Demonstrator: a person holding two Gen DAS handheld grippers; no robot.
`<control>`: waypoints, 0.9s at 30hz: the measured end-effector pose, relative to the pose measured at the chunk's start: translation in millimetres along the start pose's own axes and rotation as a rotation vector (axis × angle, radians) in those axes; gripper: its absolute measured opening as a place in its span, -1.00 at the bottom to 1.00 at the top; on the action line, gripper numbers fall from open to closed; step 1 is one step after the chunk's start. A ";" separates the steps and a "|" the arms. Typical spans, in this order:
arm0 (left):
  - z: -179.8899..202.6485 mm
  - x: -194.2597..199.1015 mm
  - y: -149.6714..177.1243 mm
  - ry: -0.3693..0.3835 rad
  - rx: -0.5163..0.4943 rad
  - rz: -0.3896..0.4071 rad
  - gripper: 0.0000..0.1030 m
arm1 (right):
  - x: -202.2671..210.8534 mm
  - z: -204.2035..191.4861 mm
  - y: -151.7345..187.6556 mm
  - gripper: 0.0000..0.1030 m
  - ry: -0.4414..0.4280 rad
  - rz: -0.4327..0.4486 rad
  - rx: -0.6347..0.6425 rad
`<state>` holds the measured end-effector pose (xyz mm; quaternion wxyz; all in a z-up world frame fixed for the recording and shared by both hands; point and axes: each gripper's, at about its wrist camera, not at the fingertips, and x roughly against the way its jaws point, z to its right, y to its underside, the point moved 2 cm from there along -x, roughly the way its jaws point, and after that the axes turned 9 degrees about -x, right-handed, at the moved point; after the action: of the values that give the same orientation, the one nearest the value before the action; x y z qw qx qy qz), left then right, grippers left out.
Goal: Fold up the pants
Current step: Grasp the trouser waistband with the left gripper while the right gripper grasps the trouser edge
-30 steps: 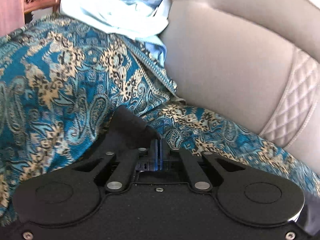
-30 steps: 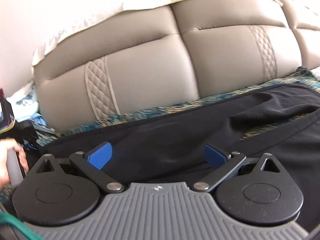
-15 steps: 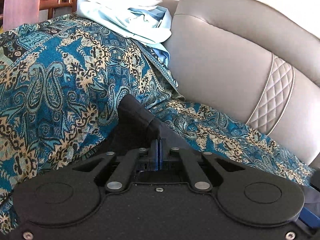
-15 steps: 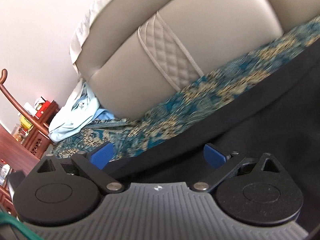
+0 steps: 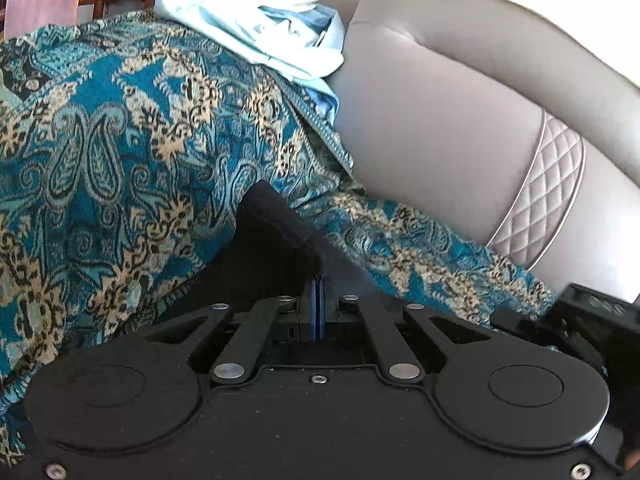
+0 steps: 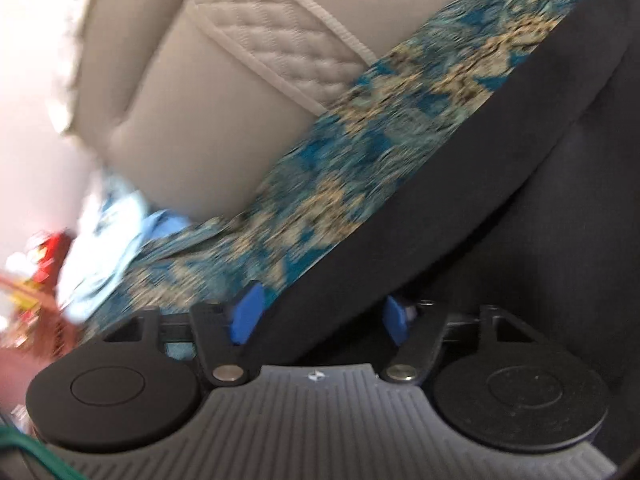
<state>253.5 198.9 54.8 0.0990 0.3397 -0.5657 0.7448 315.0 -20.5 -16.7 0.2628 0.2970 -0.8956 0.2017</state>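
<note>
Black pants (image 6: 500,208) spread on paisley sofa throw (image 5: 120,152): left gripper (image 5: 319,304), jaws clenched on a corner; right gripper (image 6: 320,314), jaws closing astride the far edge, nothing pinched yet — seat both layers deep before lifting

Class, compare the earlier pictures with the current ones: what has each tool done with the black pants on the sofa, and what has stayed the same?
The right tool swung left along the sofa and rolled; its jaws are closing around the black pants edge, not yet pinching. The left tool stays shut on a pants corner, carried slightly along the patterned throw. The light blue clothes are unmoved.
</note>
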 end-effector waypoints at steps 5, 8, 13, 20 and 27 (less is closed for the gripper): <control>3.2 -3.5 5.7 -0.010 -0.020 -0.003 -0.96 | -6.3 -2.4 -7.8 -0.65 0.118 0.088 0.003; 3.2 4.6 8.1 -0.002 -0.020 0.000 -0.96 | 3.3 -3.7 -1.9 -0.80 0.128 0.106 0.065; -0.8 40.0 16.5 0.023 -0.017 0.034 -0.96 | 50.8 1.7 28.3 -0.88 0.089 0.196 0.191; -21.4 109.6 56.5 0.023 -0.009 0.094 -0.96 | 121.2 19.2 93.7 -0.87 0.064 0.304 0.397; -55.3 144.0 119.2 0.046 0.050 0.022 -0.96 | 164.4 62.1 155.9 -0.86 0.103 0.348 0.505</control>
<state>60.4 174.5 44.2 0.0952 0.3187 -0.5483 0.7672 81.1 -6.9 -0.1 0.1875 0.1844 -0.8401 0.4745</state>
